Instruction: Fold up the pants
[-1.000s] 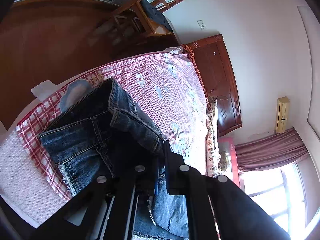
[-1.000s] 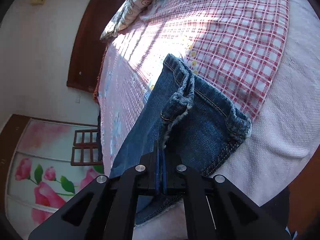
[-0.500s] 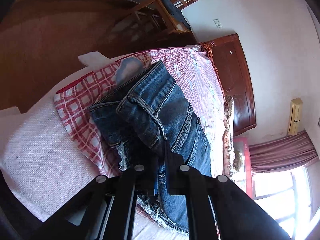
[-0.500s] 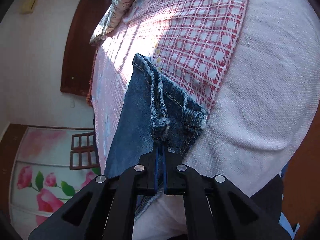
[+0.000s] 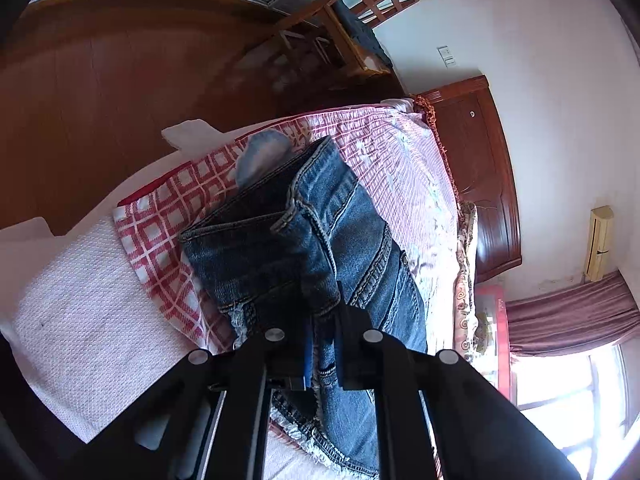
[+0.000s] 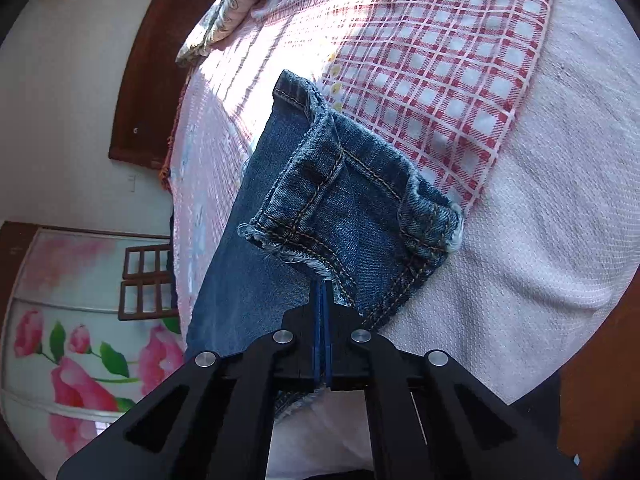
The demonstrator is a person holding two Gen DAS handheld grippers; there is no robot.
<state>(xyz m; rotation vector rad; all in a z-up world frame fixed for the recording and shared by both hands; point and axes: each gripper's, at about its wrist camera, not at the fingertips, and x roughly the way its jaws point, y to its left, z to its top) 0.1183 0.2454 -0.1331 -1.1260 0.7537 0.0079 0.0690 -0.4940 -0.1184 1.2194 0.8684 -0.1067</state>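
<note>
Blue denim pants [image 5: 352,240] lie partly folded on the bed, a thick fold running from the bed up into my left gripper [image 5: 322,320], which is shut on that fold. In the right wrist view the pants [image 6: 340,208] show a frayed hem doubled back over the leg. My right gripper [image 6: 322,292] is shut on the frayed hem edge and holds it a little above the bed.
The bed has a red-and-white checked blanket [image 6: 440,60] over a pale pink textured sheet [image 6: 560,200]. A dark wooden headboard [image 5: 480,168] and a pillow [image 6: 224,12] lie at the far end. A wooden chair [image 5: 360,8] stands by the bed, over brown floor.
Both grippers have carried the pants' end over the rest of the denim. The hem in the right gripper spread out flatter than half a second ago. Both stayed shut.
</note>
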